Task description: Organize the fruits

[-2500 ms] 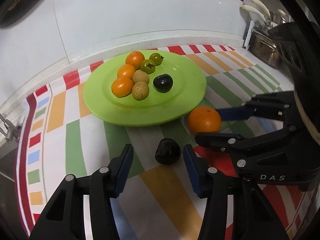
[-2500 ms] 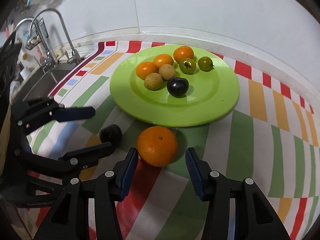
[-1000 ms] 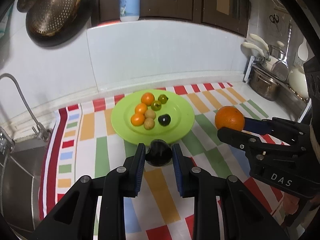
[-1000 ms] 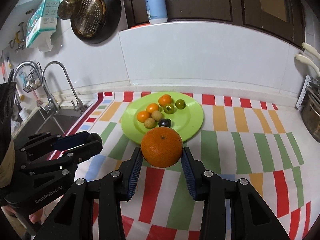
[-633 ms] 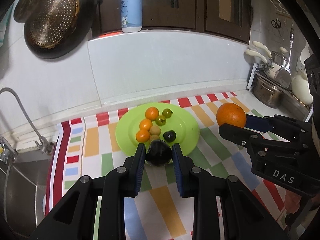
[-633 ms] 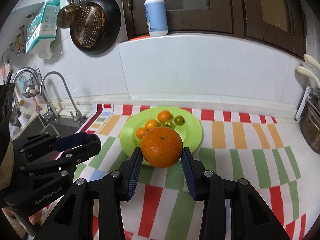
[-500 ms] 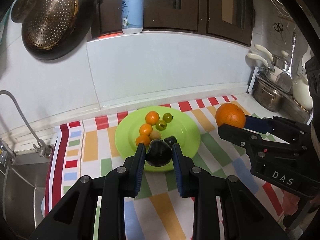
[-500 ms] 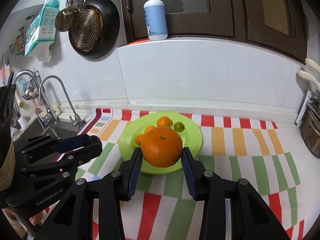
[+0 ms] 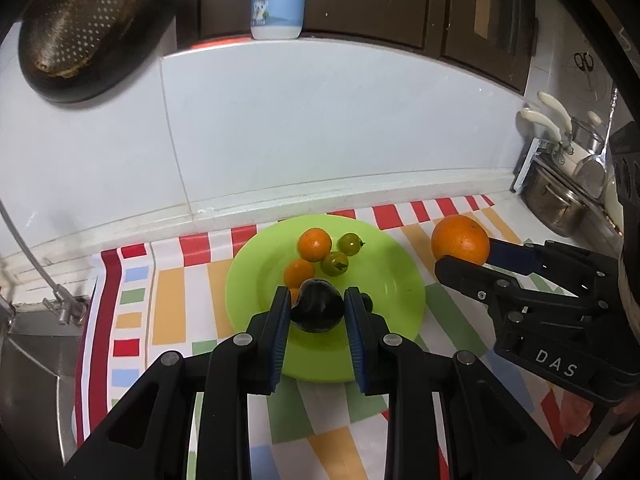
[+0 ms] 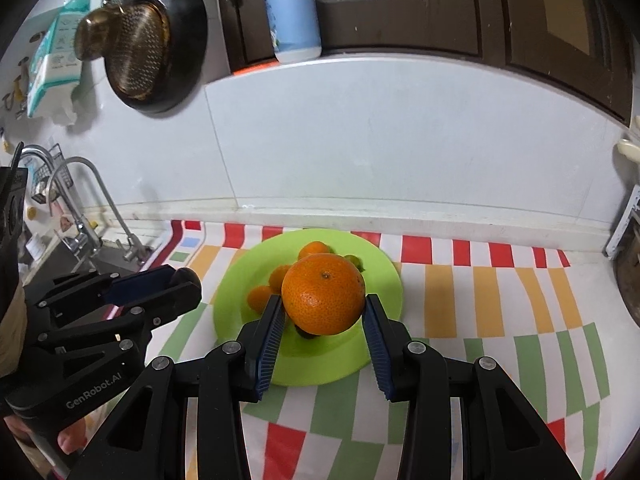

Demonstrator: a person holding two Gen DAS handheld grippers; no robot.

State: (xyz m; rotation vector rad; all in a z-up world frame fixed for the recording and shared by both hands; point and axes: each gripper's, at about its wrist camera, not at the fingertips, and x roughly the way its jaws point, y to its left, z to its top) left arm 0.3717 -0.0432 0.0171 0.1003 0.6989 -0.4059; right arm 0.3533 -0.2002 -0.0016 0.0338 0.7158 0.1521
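Observation:
My left gripper (image 9: 316, 316) is shut on a dark plum (image 9: 318, 306) and holds it in the air in front of the green plate (image 9: 394, 280). My right gripper (image 10: 324, 320) is shut on a large orange (image 10: 323, 298), also raised above the plate (image 10: 240, 276). The plate holds small oranges (image 9: 314, 244), green tomatoes (image 9: 335, 263) and other small fruits, partly hidden behind the held fruits. In the left wrist view the right gripper with the orange (image 9: 460, 240) is at the right. In the right wrist view the left gripper (image 10: 176, 284) is at the left.
A striped cloth (image 9: 176, 292) covers the counter. A sink and tap (image 10: 96, 208) lie at the left. Pots and utensils (image 9: 560, 196) stand at the right. A white backsplash (image 9: 320, 128), a hanging strainer (image 10: 144, 52) and a bottle (image 10: 294, 12) are behind.
Both grippers closed on their fruits on the cloth, lifted them and have kept rising. In the last half second both views tilted further toward the plate.

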